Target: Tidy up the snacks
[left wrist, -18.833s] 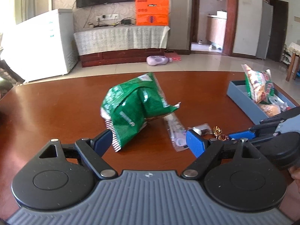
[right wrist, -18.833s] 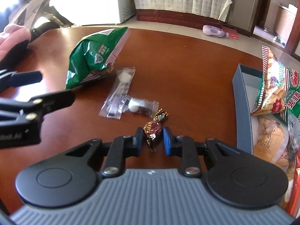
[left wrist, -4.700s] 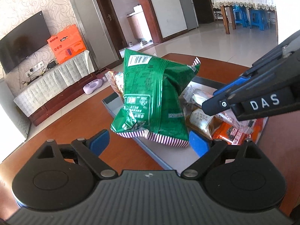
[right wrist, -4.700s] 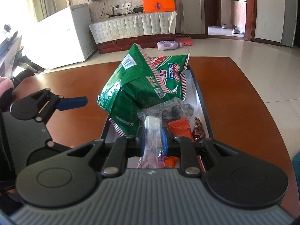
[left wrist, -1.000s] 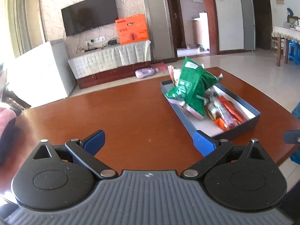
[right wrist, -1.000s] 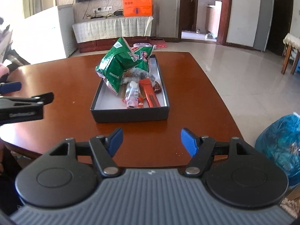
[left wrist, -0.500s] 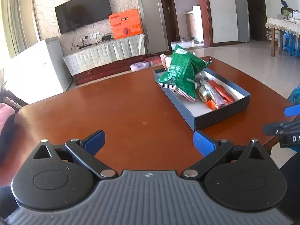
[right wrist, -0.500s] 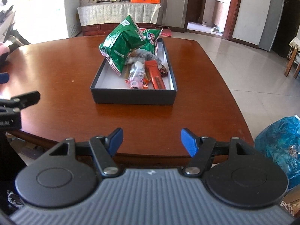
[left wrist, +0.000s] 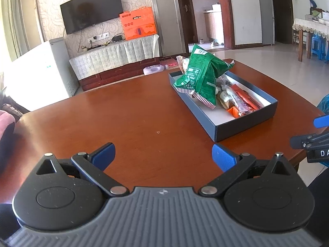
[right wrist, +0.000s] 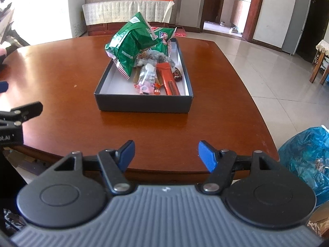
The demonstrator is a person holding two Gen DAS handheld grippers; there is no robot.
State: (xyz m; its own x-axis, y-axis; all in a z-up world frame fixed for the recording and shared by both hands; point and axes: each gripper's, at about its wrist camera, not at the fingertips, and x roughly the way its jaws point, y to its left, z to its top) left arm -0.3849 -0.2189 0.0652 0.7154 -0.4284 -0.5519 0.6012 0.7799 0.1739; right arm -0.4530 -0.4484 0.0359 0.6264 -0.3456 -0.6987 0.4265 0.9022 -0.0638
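Observation:
A dark blue box (left wrist: 244, 125) (right wrist: 144, 104) stands on the brown table and holds the snacks. A green chip bag (left wrist: 202, 78) (right wrist: 131, 45) leans at its far end. A red bar (right wrist: 168, 79), a clear candy packet (right wrist: 147, 76) and several small sweets lie beside it in the box. My left gripper (left wrist: 162, 154) is open and empty over the table's near part, left of the box. My right gripper (right wrist: 166, 154) is open and empty at the table's front edge, short of the box.
The brown table (left wrist: 123, 119) spreads left of the box. A blue plastic bag (right wrist: 306, 156) sits on the floor at the right. A white freezer (left wrist: 43, 70) and a TV cabinet (left wrist: 115, 55) stand behind. A tiny crumb (left wrist: 158, 132) lies on the table.
Both grippers have drawn back from the box and stay open and empty. The box and its snacks have not moved.

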